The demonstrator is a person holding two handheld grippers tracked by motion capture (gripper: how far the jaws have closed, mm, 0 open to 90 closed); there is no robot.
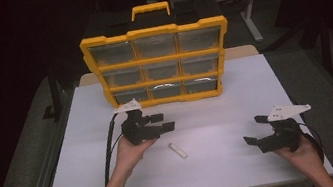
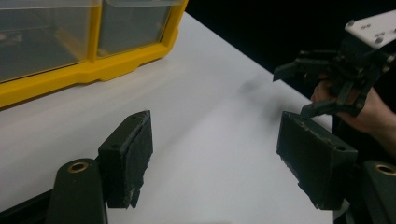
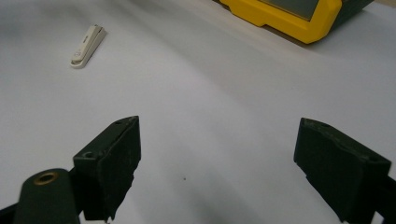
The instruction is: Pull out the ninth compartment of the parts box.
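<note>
A yellow organiser box (image 1: 158, 64) with clear drawers stands upright at the back of the white table (image 1: 226, 165); its lower corner (image 2: 116, 65) shows in the left gripper view and another corner (image 3: 280, 18) in the right gripper view. A small white stick-shaped piece (image 1: 177, 150) lies flat in the middle of the table, also visible from the right gripper (image 3: 87, 45). My left gripper (image 1: 164, 122) hovers just in front of the box, open and empty (image 2: 215, 135). My right gripper (image 1: 254, 130) is held low at the right, open and empty (image 3: 219, 140), pointing left (image 2: 292, 91).
The box has a yellow carry handle (image 1: 149, 9) on top and three rows of drawers, all pushed in. A black cable (image 1: 109, 143) trails from the left gripper toward the near edge. Dark floor and table legs surround the table.
</note>
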